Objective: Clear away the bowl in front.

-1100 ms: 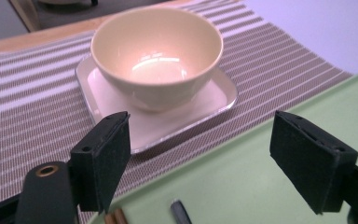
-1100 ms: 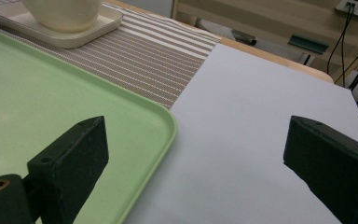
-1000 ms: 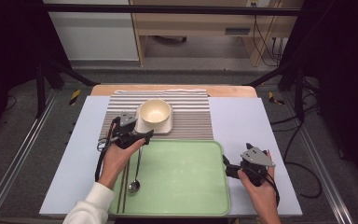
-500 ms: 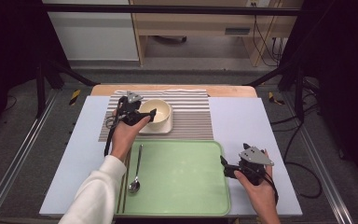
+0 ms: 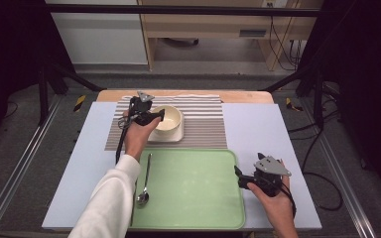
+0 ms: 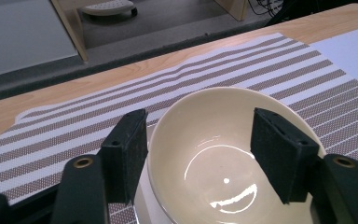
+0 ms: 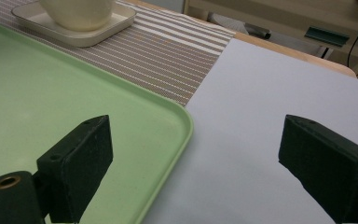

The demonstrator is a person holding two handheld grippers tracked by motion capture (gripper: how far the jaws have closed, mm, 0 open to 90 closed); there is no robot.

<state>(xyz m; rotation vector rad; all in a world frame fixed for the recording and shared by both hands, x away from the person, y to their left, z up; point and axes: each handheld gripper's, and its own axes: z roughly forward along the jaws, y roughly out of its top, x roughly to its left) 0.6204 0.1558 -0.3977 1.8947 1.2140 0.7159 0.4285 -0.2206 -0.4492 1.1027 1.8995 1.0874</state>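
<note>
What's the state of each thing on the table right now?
Left gripper: jaws open, astride the bowl rim.
Right gripper: jaws open, straddling the tray edge.
Bowl: upright, empty, on a square saucer.
Spoon: lying flat in the tray.
Tray: flat on the table.

Light falls evenly from overhead on the desk [image 5: 258, 134] in the centre of the high view, while that frame's left and right edges sink into near black. In the left gripper view, bright glare spots gleam inside the bowl [image 6: 223, 154], and the near black fingers [image 6: 126, 149] look slightly soft. Shadows are faint and diffuse.
</note>
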